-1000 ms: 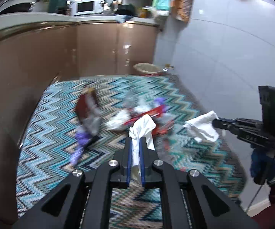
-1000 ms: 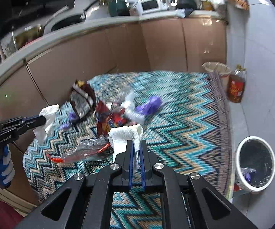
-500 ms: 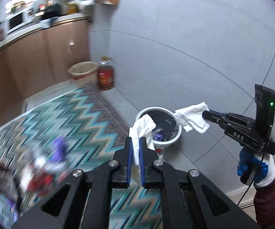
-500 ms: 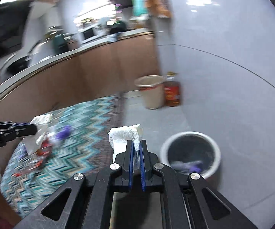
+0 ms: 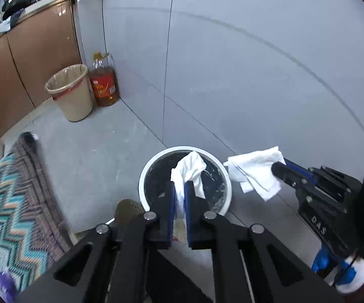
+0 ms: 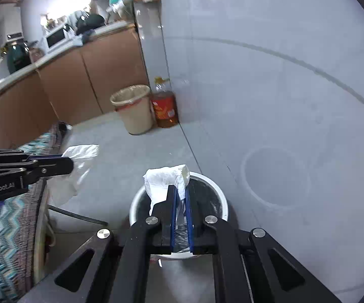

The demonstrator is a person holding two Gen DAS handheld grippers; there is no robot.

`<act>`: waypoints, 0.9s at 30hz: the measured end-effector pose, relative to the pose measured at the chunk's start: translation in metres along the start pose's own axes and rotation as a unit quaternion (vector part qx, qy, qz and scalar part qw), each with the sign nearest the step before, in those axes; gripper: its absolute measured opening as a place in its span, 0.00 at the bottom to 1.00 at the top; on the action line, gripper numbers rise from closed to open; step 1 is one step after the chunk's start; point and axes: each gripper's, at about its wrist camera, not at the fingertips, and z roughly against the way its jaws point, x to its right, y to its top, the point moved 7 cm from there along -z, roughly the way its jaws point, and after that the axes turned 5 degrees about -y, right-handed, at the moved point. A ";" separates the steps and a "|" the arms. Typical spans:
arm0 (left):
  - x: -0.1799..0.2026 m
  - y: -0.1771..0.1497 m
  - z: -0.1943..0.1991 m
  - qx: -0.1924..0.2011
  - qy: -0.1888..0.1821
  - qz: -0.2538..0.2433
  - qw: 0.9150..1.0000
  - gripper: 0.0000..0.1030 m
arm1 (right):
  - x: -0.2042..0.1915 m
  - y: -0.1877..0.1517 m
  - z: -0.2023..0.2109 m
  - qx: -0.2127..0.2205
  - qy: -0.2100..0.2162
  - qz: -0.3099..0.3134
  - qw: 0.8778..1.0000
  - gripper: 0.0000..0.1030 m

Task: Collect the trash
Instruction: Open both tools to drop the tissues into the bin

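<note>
step: drop-off, both loads at white round bin [image 5: 185,151] | left gripper [image 5: 179,197] fingers pinched on crumpled tissue [image 5: 188,169] over bin mouth | right gripper [image 6: 180,202] fingers pinched on wadded tissue [image 6: 166,179] over bin | next: open both | bin: black liner, glossy | beyond bin: beige lined bin [image 5: 69,92], oil bottle [image 5: 104,84]

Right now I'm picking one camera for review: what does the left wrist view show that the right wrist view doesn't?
Only the left wrist view: the right hand-held gripper from the side, clamping its white tissue, and a purple scrap on the rug.

Only the right wrist view: the microwave on the counter, and the left hand-held gripper from the side with its tissue.

Both: the white bin, the beige bin, the oil bottle and the zigzag rug.
</note>
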 end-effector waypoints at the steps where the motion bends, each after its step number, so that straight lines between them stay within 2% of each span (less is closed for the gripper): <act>1: -0.001 0.002 -0.011 -0.005 -0.002 0.005 1.000 0.08 | 0.003 0.000 -0.011 -0.007 -0.003 -0.001 1.000 0.08; 8: -0.016 0.008 -0.063 -0.024 -0.012 0.035 0.999 0.11 | 0.020 -0.003 -0.063 -0.031 -0.008 -0.010 0.999 0.08; 10: -0.017 0.008 -0.077 -0.033 -0.017 0.042 0.998 0.14 | 0.021 -0.005 -0.076 -0.037 -0.003 -0.014 0.999 0.14; 12: -0.021 0.009 -0.086 -0.034 -0.016 0.046 0.998 0.19 | 0.025 -0.007 -0.085 -0.044 -0.009 -0.015 0.999 0.32; 14: -0.025 0.012 -0.090 -0.030 -0.018 0.053 0.998 0.33 | 0.024 -0.010 -0.090 -0.048 -0.011 -0.018 0.999 0.35; 20: -0.025 0.018 -0.074 -0.007 -0.015 0.057 0.998 0.35 | 0.029 -0.011 -0.082 -0.047 -0.005 -0.026 0.999 0.36; 23: -0.023 0.018 -0.056 0.005 -0.015 0.062 0.998 0.35 | 0.028 -0.007 -0.063 -0.035 -0.003 -0.029 0.999 0.37; 27: -0.015 0.015 -0.020 0.032 -0.004 0.055 0.998 0.36 | 0.024 -0.001 -0.027 -0.011 0.000 -0.033 0.999 0.44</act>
